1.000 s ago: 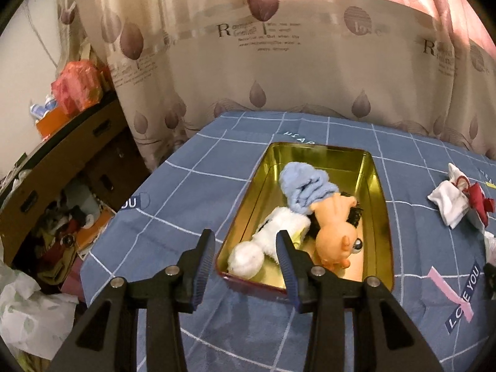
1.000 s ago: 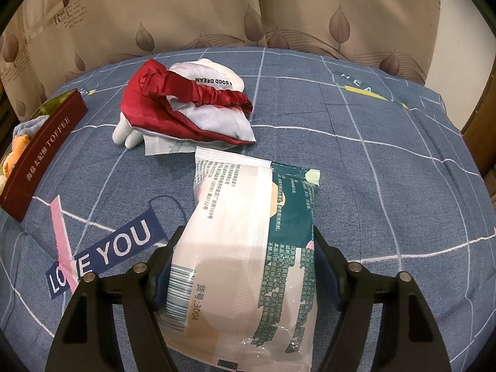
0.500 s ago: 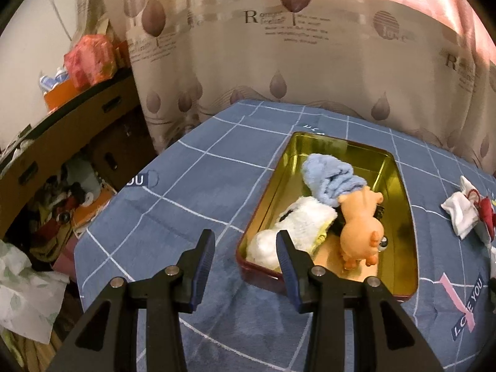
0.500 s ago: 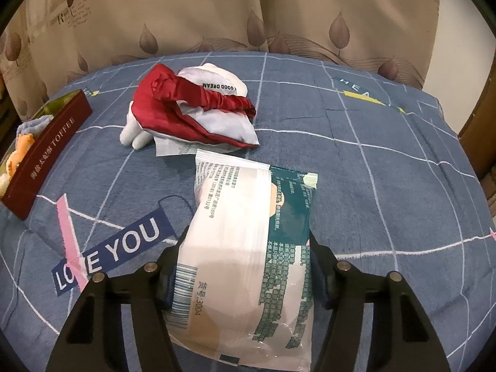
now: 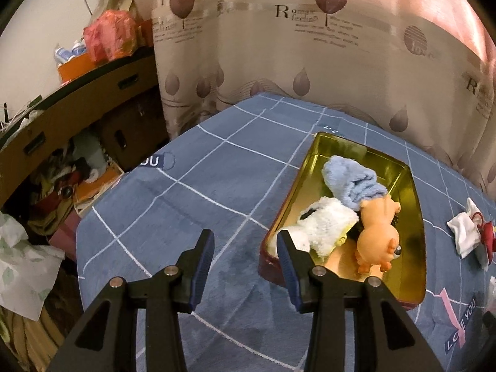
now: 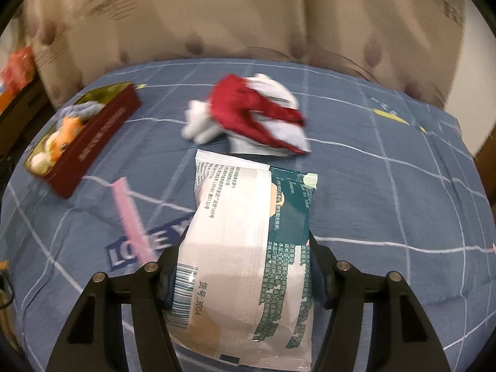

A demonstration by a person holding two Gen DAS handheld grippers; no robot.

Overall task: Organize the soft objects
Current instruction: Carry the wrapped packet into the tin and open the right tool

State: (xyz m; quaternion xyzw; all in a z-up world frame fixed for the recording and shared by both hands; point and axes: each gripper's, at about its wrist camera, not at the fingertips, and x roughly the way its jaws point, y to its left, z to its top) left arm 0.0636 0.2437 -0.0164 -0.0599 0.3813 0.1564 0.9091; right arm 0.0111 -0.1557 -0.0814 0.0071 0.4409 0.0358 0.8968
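Left gripper (image 5: 245, 248) empty, fingers moderately apart over bare blue cloth (image 5: 186, 217); compared with a second ago it has drifted off the tin's near-left corner, so the tin (image 5: 417, 204) now sits at its 2 o'clock rather than dead ahead; this hand looks idle, clearing the way.

Tin contents unchanged: blue towel (image 5: 350, 183) at the far end, white fluffy piece (image 5: 325, 226) near-left, orange toy (image 5: 376, 238) near-right, all touching.

Right gripper (image 6: 245, 266) clamped on the wipes pack (image 6: 248, 248), fingers pressed into both long sides; a second ago they stood wider around it, and the squeeze has since settled; the pack now appears lifted off the cloth, background smeared with motion; from here the tin (image 6: 93, 142) lies at 10 o'clock, the red-and-white bundle (image 6: 248, 114) at 12, loose on the cloth.

My reading: grasp done, carry to the tin begun; the bundle likely comes after.
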